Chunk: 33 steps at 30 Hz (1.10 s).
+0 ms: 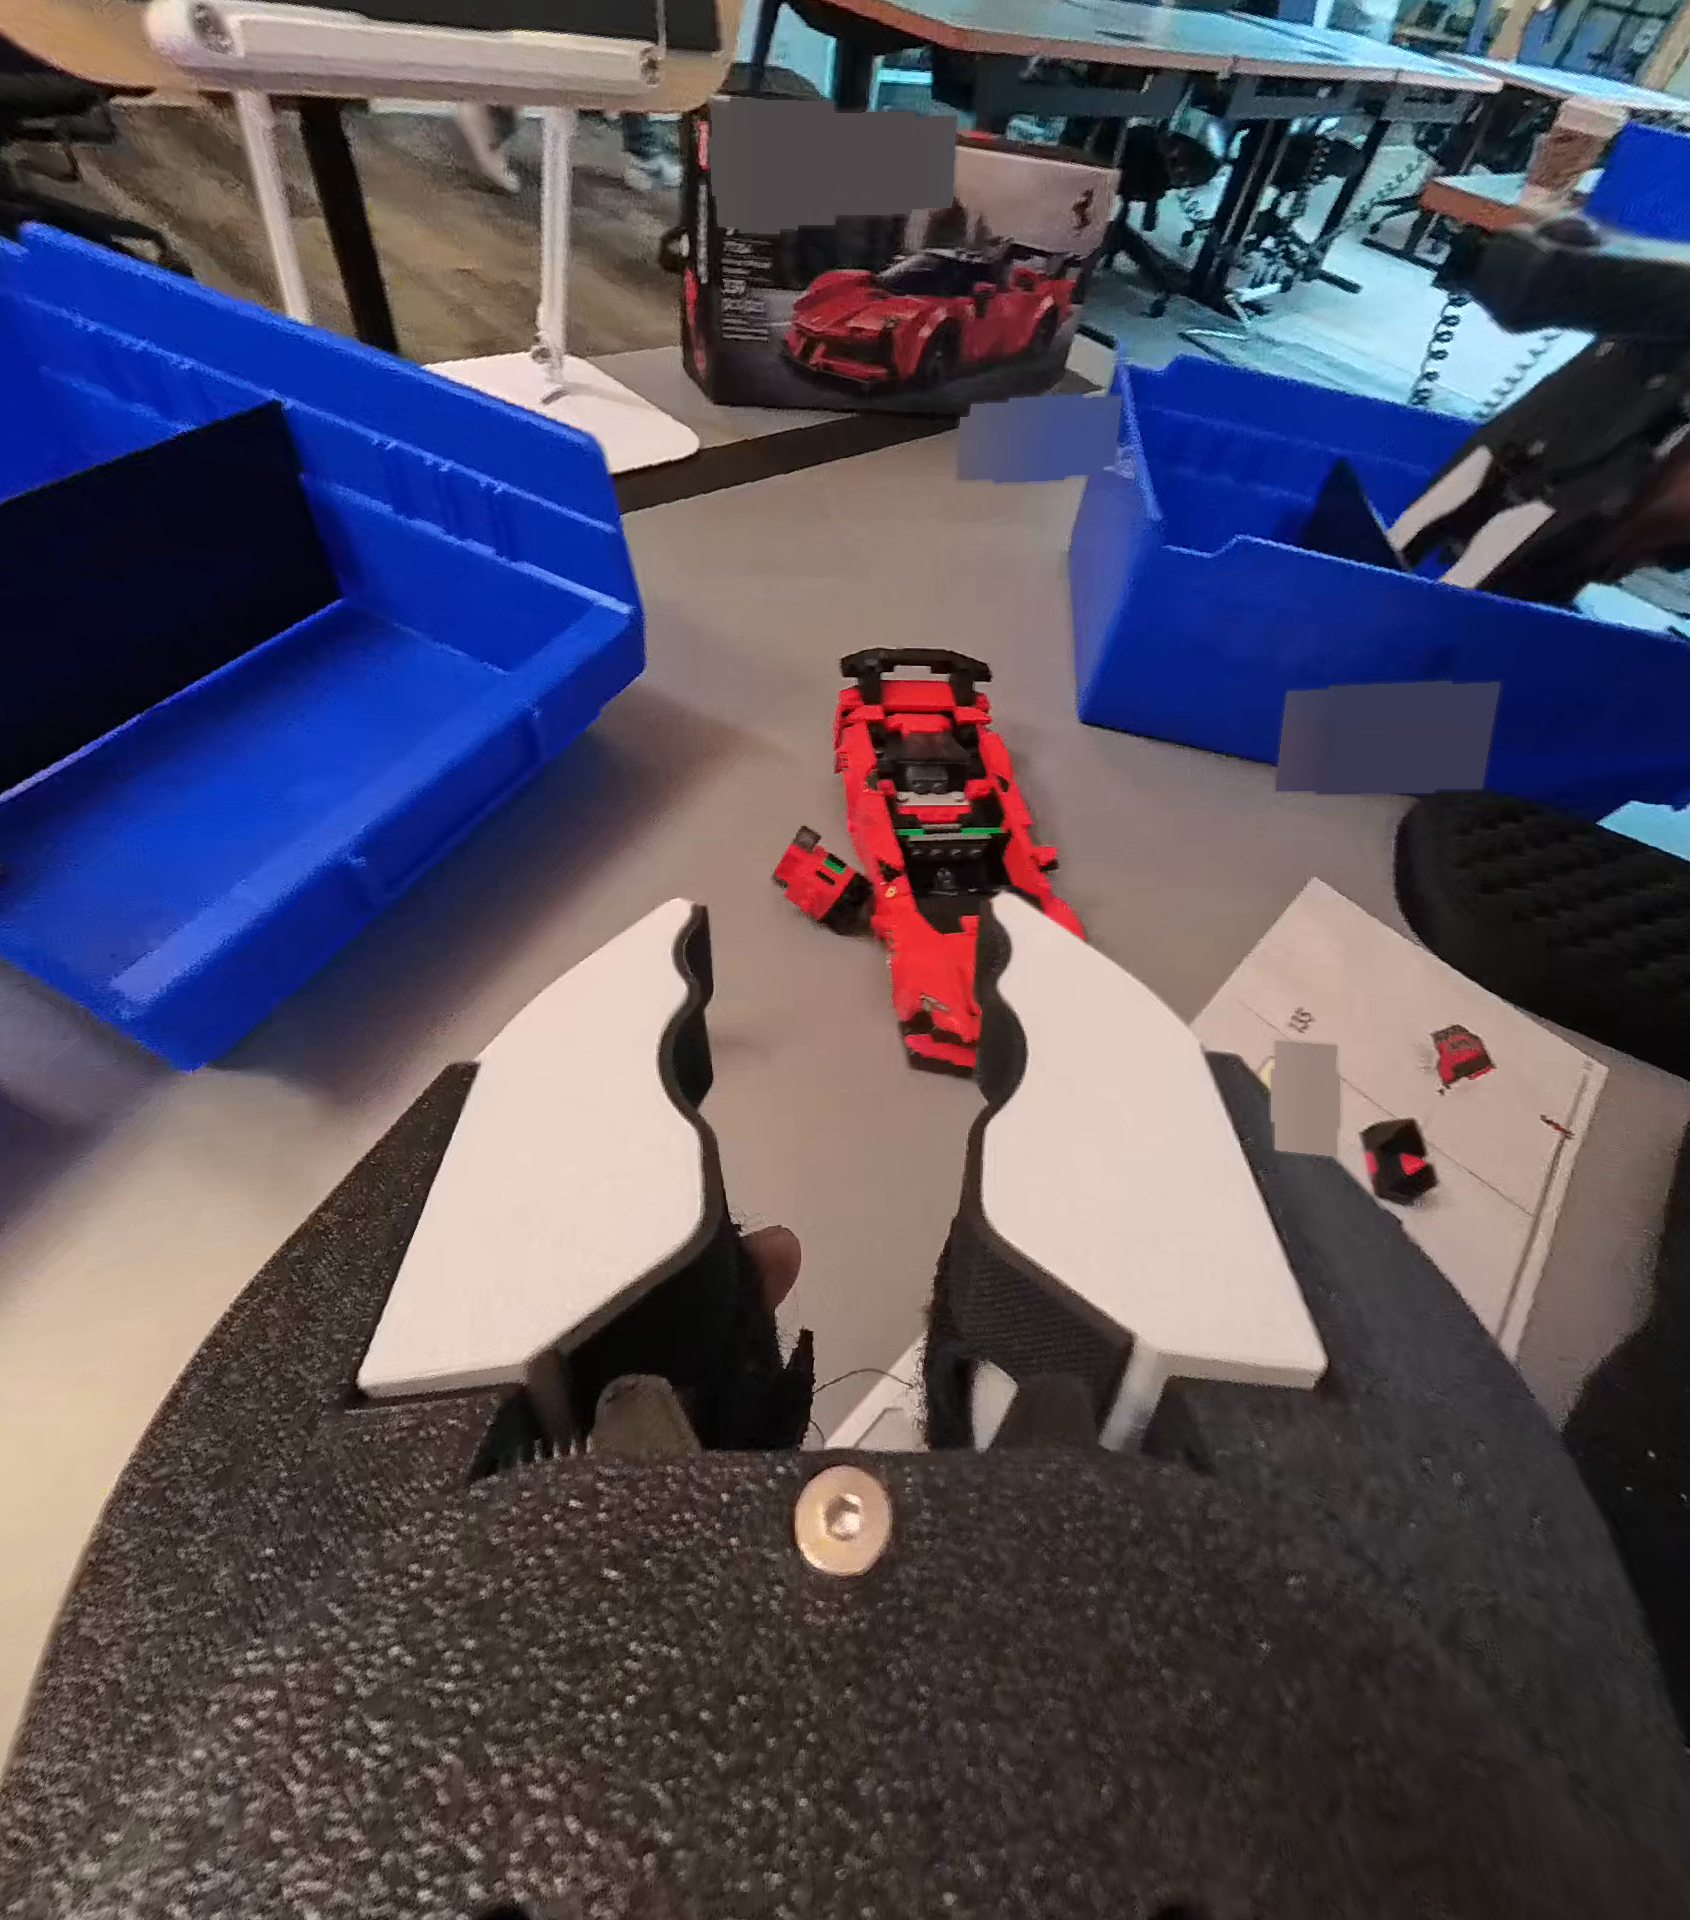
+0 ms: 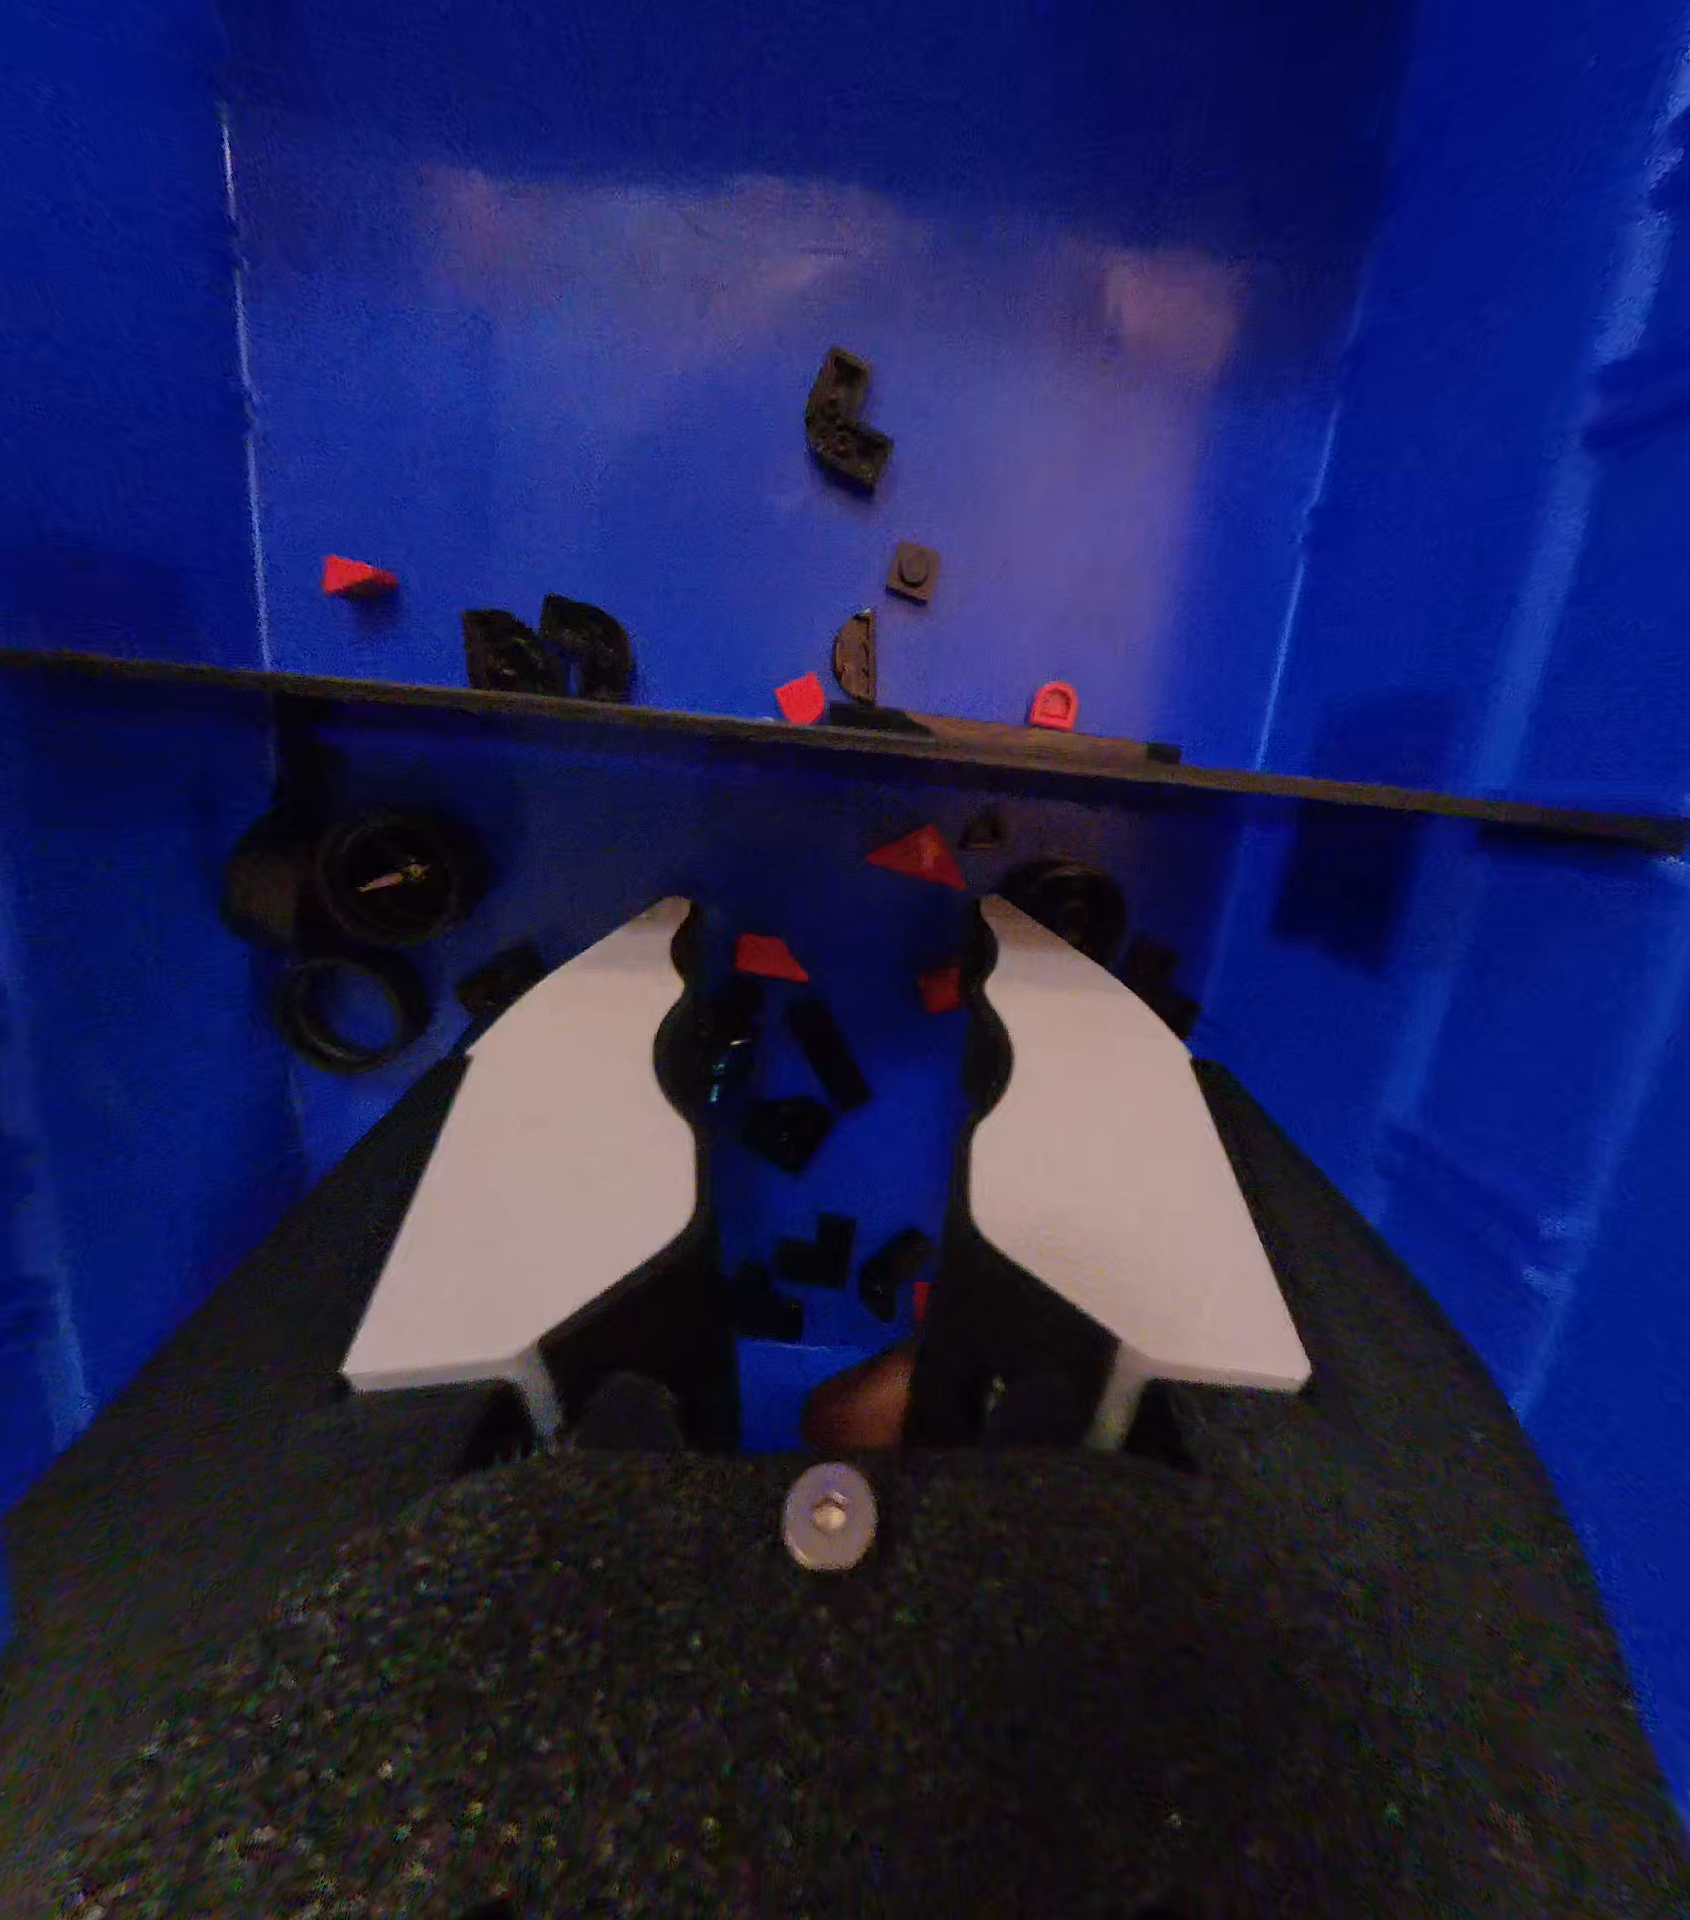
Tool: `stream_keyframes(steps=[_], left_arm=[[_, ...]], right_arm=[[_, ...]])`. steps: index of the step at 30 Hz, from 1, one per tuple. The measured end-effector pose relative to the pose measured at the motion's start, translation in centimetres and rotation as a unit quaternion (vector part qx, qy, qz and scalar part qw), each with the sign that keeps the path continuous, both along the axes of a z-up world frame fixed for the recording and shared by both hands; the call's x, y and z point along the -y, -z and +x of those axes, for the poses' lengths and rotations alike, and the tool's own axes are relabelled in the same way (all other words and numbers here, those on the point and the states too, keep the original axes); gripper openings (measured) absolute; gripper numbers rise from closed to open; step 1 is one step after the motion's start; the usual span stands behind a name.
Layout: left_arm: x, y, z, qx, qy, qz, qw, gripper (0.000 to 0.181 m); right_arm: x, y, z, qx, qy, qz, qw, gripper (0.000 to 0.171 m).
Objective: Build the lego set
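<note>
Left wrist view: the left hand-held gripper point(image 1: 846, 940), jaws spread and empty, hovers over the grey tabletop point(image 1: 768, 582). At frame centre lies the partly built red Lego car point(image 1: 934, 852), its nose hidden behind the right finger; a loose red-and-black subassembly point(image 1: 820, 878) lies just beside it. Instruction sheet point(image 1: 1392, 1091) at right, partly cut off.

Right wrist view: the right hand-held gripper point(image 2: 830, 935), jaws spread, is inside a blue bin point(image 2: 1506, 520) over dim, blurred black and red pieces point(image 2: 825, 1049); black tyres point(image 2: 384, 883) at left.

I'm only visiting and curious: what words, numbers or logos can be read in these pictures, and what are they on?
Set box: small print down its dark side and a logo, too small to read.
Instruction sheet: a small printed number, which I leave unquoted.
Blue parts bin in the right wrist view: no writing shows.
</note>
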<state>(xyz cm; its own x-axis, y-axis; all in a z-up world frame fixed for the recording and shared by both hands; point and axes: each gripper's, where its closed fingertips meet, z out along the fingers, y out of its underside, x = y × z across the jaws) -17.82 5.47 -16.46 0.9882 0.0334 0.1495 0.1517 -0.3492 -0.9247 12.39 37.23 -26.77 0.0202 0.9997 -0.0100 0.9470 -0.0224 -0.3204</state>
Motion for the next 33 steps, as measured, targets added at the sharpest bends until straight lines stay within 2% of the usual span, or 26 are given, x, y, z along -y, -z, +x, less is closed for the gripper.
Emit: stream_keyframes(steps=[5, 9, 12, 15, 19, 23, 25, 26, 29, 31, 33], left_arm=[[-0.3, 0.5, -1.5, -0.004, -0.014, -0.022, 1.0, 0.047], [-1.0, 0.7, -1.9, -0.012, -0.014, -0.039, 0.999, 0.048], [-1.9, 0.4, -1.7, -0.018, -0.012, -0.044, 0.999, 0.047], [-2.7, -0.1, -1.3, -0.032, -0.008, -0.05, 0.998, 0.047], [-3.3, -0.4, -0.6, -0.051, -0.014, -0.063, 0.997, 0.046], [-3.6, -0.6, -0.1, -0.061, -0.024, -0.076, 0.995, 0.046], [-3.8, -0.7, -0.1, -0.065, -0.032, -0.083, 0.994, 0.046], [-4.0, -0.8, -0.1, -0.067, -0.034, -0.087, 0.993, 0.046], [-4.7, -1.1, 0.2, -0.074, -0.032, -0.092, 0.993, 0.046], [-5.1, -1.1, 0.4, -0.081, -0.031, -0.098, 0.991, 0.046], [-5.3, -1.0, 0.5, -0.087, -0.032, -0.104, 0.99, 0.046]], right_arm=[[-0.2, 1.2, 0.2, 0.014, -0.016, 0.012, 1.0, 0.038], [-0.3, -0.2, 0.9, 0.013, -0.04, 0.02, 0.999, 0.034], [1.3, -1.4, 0.5, -0.023, -0.087, -0.016, 0.996, 0.015], [2.9, -0.8, 0.1, -0.032, -0.124, -0.036, 0.991, 0.016], [3.3, 1.4, 0.3, 0.002, -0.14, -0.027, 0.99, 0.018], [3.4, 1.5, -0.3, -0.018, -0.16, -0.015, 0.987, 0.009], [3.6, 1.2, -0.6, -0.04, -0.171, -0.017, 0.984, 0.012], [3.9, 0.5, -1.0, -0.069, -0.176, -0.027, 0.982, 0.019], [6.8, -1.8, -2.2, -0.158, -0.216, -0.109, 0.957, 0.031], [7.5, -1.3, -2.4, -0.153, -0.234, -0.113, 0.953, 0.037], [7.7, 0.3, -2.1, -0.111, -0.244, -0.099, 0.958, 0.049]])
